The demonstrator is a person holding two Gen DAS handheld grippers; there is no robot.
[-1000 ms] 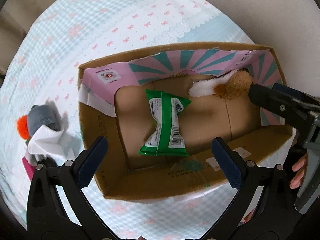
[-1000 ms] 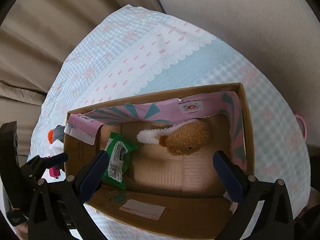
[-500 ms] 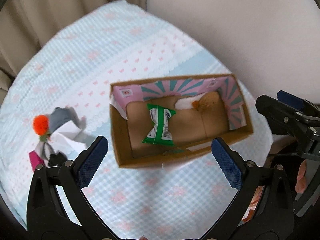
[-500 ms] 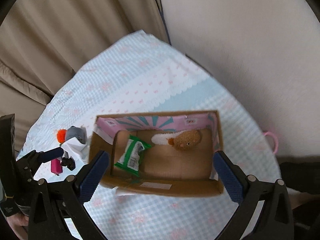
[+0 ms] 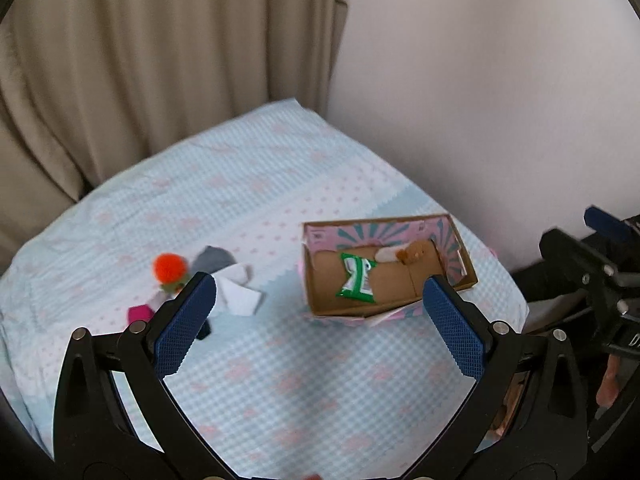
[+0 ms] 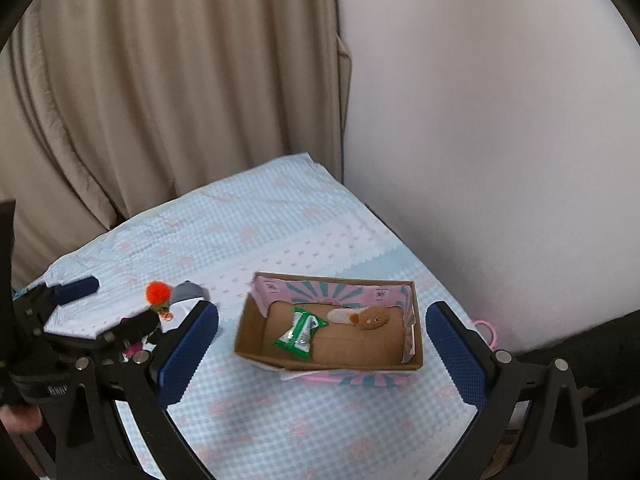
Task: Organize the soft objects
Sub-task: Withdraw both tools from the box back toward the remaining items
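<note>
Beige curtain, pale wall behind checked bedspread [image 5: 248,208]. Cardboard box [image 6: 256,356] holds green packet [image 6: 301,330] and brown plush [image 6: 370,317]. Loose soft pile [image 5: 224,280] lies left of box, just beyond my left gripper [image 5: 320,320], nearer it than my right gripper [image 6: 322,350]. Both gape empty.

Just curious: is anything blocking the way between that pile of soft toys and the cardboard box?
Nothing visible does. Only bare checked cloth lies between the pile of soft toys and the open-topped cardboard box; both tools hang above, apart from them.
</note>
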